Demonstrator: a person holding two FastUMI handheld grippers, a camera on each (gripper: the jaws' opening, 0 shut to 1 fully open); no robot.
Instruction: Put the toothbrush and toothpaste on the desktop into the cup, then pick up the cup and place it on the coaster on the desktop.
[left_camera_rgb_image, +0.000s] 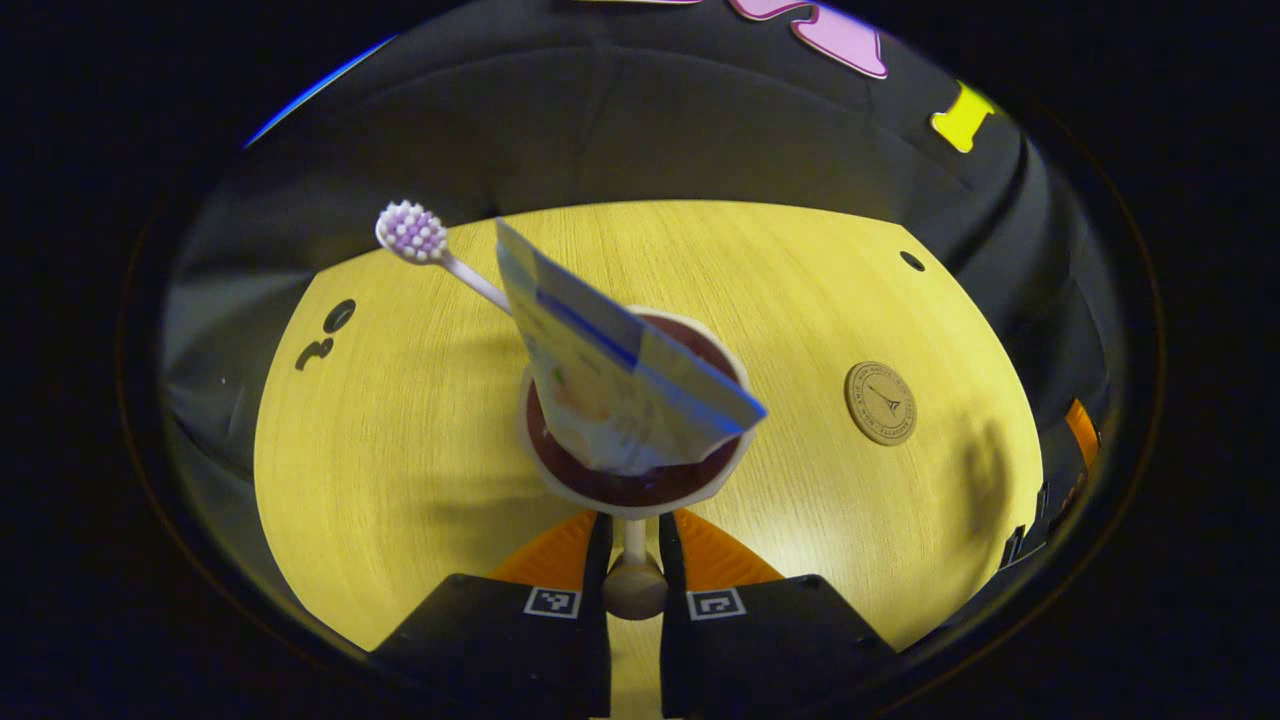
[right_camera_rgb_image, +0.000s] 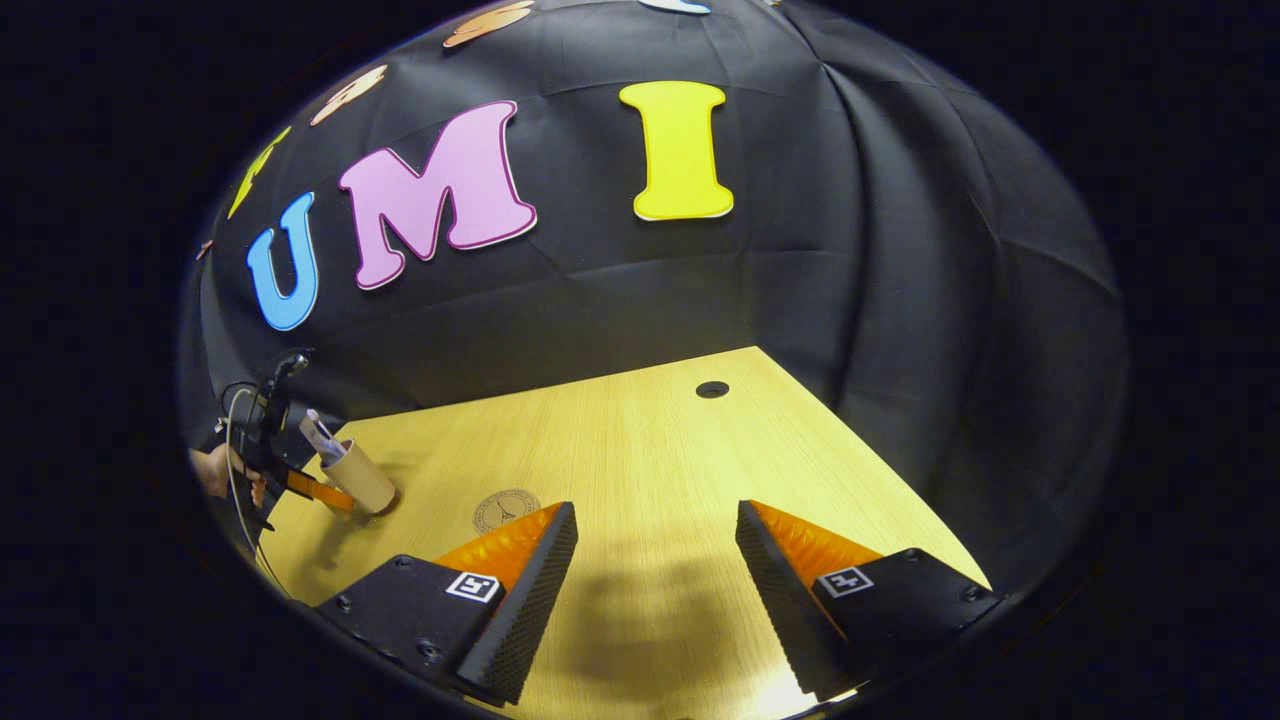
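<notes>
Since the toothbrush (left_camera_rgb_image: 413, 232) and the toothpaste (left_camera_rgb_image: 610, 375) both stand in the cup (left_camera_rgb_image: 632, 500), I judge the first half of the job finished. The brush head leans out over the rim toward the far left corner of the surface (left_camera_rgb_image: 420, 420), and the tube sits tilted across the cup's mouth.

My left jaws (left_camera_rgb_image: 634, 560) are closed on the cup's handle, with its knob showing between the two sides, so the pick-up seems to be in hand. In the right gripper view the cup (right_camera_rgb_image: 360, 478) sits tipped at the end of my left jaws near the left edge of the surface; whether its base is touching or just off the wood I cannot tell.

The coaster (left_camera_rgb_image: 880, 402) lies bare, to the right of the cup and apart from it. What is left, as I read it, is to carry the cup across, set it upright on that disc and let go.

My right jaws (right_camera_rgb_image: 655, 560) hang wide open over the near edge, gripping nothing, the coaster (right_camera_rgb_image: 505, 508) just beyond their left side.
</notes>
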